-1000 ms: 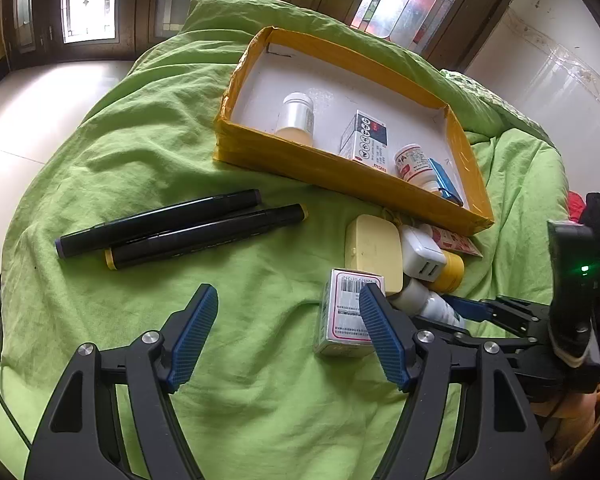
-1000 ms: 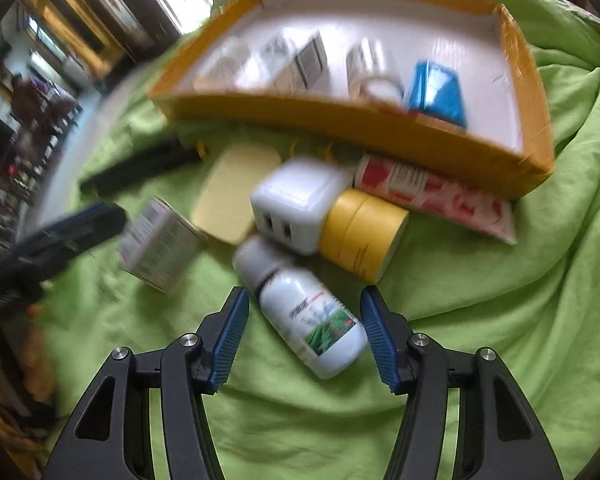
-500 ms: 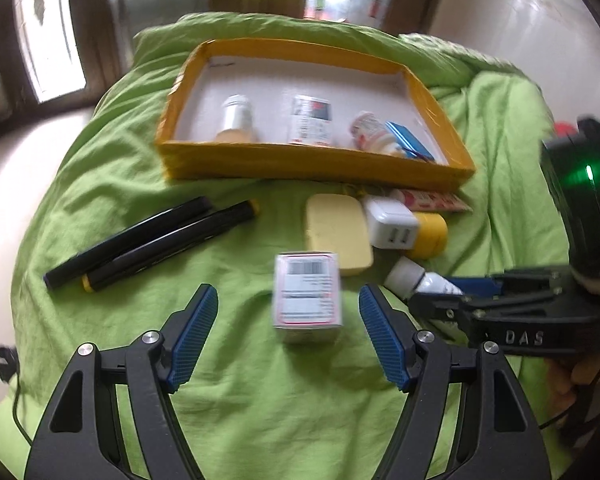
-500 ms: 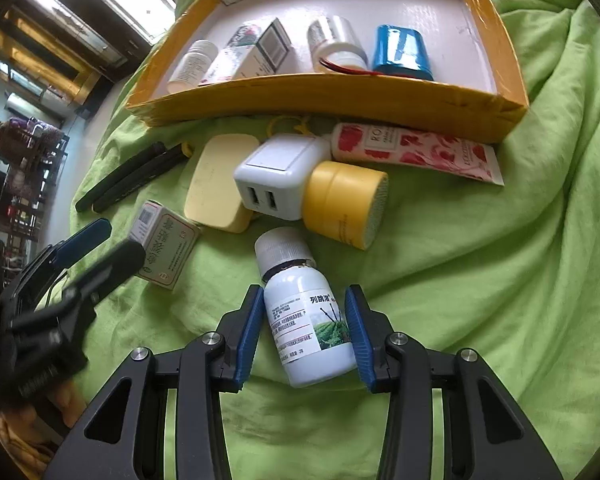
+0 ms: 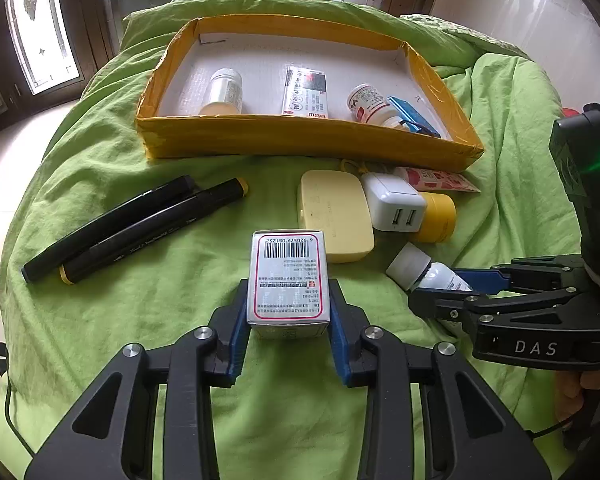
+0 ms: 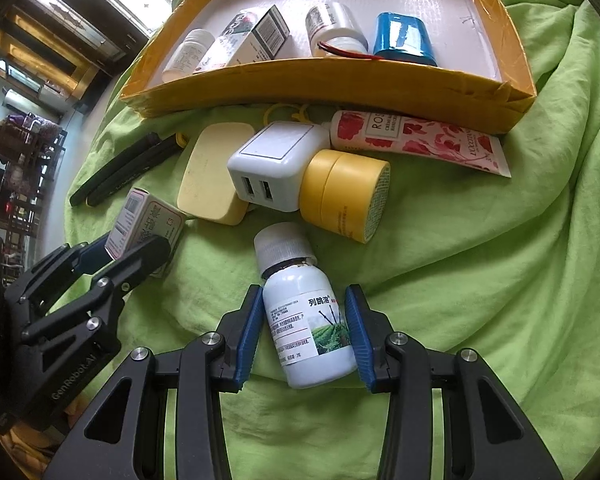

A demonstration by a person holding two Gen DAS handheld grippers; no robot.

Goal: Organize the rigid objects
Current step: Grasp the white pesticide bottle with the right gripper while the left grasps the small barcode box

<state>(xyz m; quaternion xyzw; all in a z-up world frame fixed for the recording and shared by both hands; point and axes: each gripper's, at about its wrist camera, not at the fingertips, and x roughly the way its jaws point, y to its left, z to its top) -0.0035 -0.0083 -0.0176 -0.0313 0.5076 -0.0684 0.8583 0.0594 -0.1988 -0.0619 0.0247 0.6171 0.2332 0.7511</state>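
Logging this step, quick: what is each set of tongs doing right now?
Left tongs: closing on the barcode box, pads against its sides.
Right tongs: shut on the white bottle.

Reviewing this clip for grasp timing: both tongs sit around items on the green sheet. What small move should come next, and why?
Probably lift both. The right tongs are shut on the white bottle, and the left tongs are closing, pads at the sides of the small barcode box. Both items lie on the sheet, and the yellow tray just beyond has room.
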